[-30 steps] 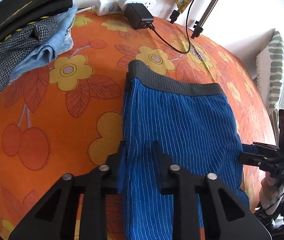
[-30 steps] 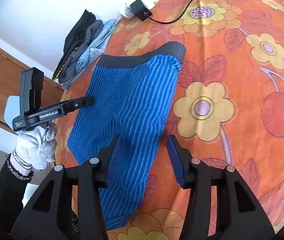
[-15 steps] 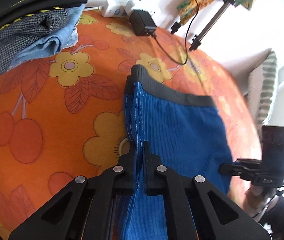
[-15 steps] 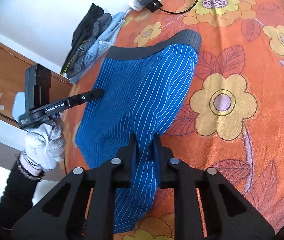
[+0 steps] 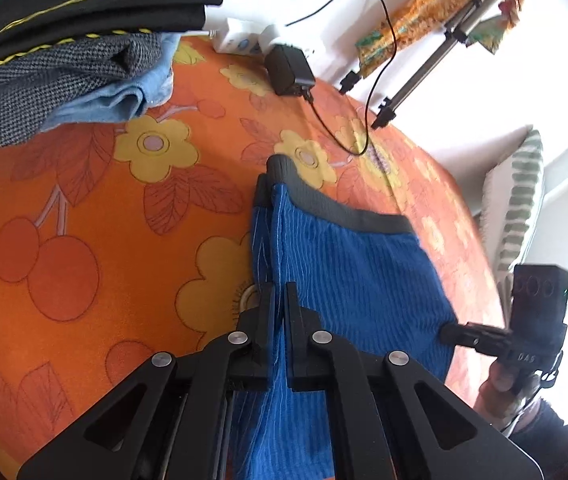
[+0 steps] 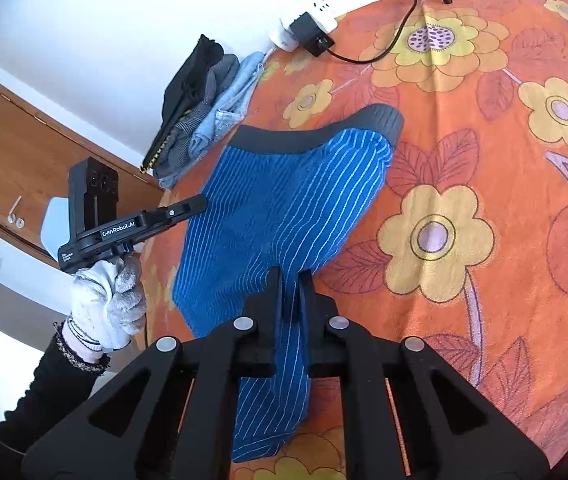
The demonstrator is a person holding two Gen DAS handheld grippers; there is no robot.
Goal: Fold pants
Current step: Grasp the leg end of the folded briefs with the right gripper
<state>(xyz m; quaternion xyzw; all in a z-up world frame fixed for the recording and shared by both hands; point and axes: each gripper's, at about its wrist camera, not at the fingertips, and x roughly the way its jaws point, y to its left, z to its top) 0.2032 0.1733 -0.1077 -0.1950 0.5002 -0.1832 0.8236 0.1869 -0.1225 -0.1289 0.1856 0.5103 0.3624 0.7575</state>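
The pants (image 5: 347, 264) are bright blue with thin pale stripes running lengthwise and a wide dark-grey ribbed waistband (image 6: 315, 132). They lie on a table covered by an orange cloth (image 5: 84, 240) printed with yellow flowers, red cherries and leaves. The waistband end rests flat toward the far side of the cloth, while the nearer fabric is lifted off the surface and hangs in soft folds — a raised ridge runs along one side edge.

The left hand-held gripper (image 5: 280, 300) has its fingers pressed together on that side edge, with blue fabric passing between them and draping below. The right hand-held gripper (image 6: 289, 284) is likewise pinched onto the opposite edge, and a strip of striped fabric hangs down through its closed fingers. In the right wrist view the left hand-held gripper appears from the side, held by a hand in a white glove (image 6: 108, 300), its tip touching the pants' edge.

Near the far edge of the table sits a pile of folded clothes (image 5: 68, 64) — black on top, then grey tweed, then light-blue denim — well apart from the pants. Beside the pile is a white power strip (image 5: 244, 40) with a black adapter (image 5: 289, 70) plugged in, and its cable (image 5: 335, 132) loops across the cloth just beyond the waistband. Tripod legs (image 5: 423, 76) stand at the far edge, and a striped cushion (image 5: 519, 200) lies off the table's side.
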